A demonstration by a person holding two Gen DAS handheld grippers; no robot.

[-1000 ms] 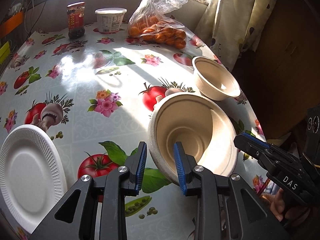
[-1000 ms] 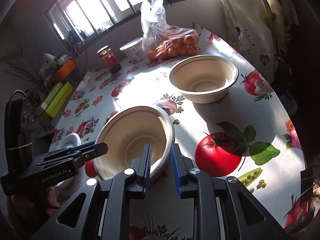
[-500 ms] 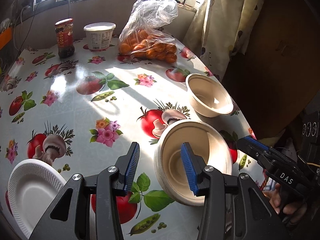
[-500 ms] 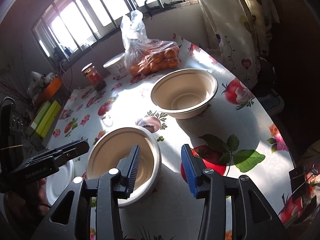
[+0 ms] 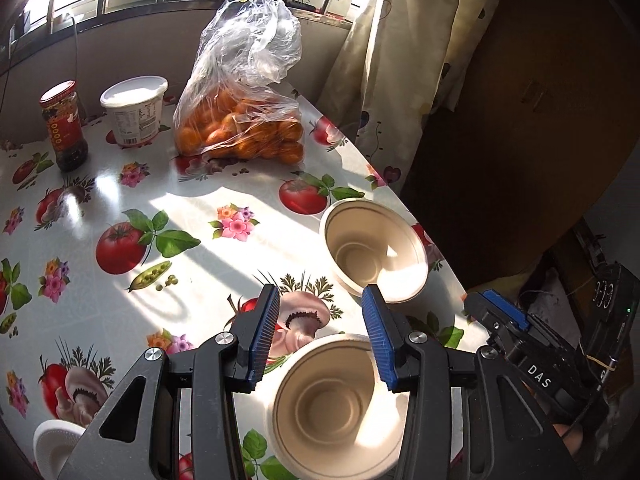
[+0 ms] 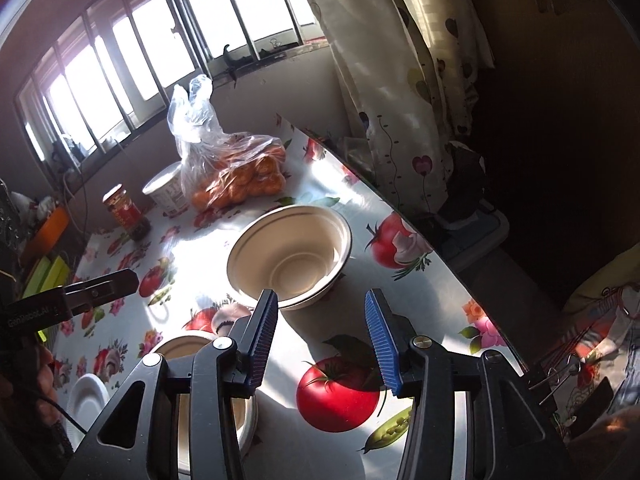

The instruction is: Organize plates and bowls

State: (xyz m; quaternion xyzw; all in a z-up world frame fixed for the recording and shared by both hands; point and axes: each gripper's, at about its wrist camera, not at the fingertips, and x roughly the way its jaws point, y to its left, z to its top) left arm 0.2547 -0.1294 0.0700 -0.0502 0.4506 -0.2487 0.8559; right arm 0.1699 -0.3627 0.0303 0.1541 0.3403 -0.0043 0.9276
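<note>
Two beige paper bowls sit on the fruit-print tablecloth. The near bowl (image 5: 336, 408) rests on the table below my open left gripper (image 5: 320, 336); it also shows in the right wrist view (image 6: 188, 350), partly hidden by a finger. The far bowl (image 5: 374, 254) (image 6: 290, 254) stands near the table's right edge, ahead of my open, empty right gripper (image 6: 322, 336). A white paper plate (image 5: 54, 442) (image 6: 86, 398) lies at the near left. The right gripper also shows in the left wrist view (image 5: 500, 316).
A plastic bag of oranges (image 5: 240, 120), a white tub (image 5: 134, 108) and a red-lidded jar (image 5: 64, 126) stand at the back by the window. A curtain (image 5: 404, 60) hangs at the right. The table's right edge (image 6: 440, 252) drops off beside the far bowl.
Both grippers have opened and let go of the near bowl, which now rests on the table. Both have pulled back and up, so the view has widened.
</note>
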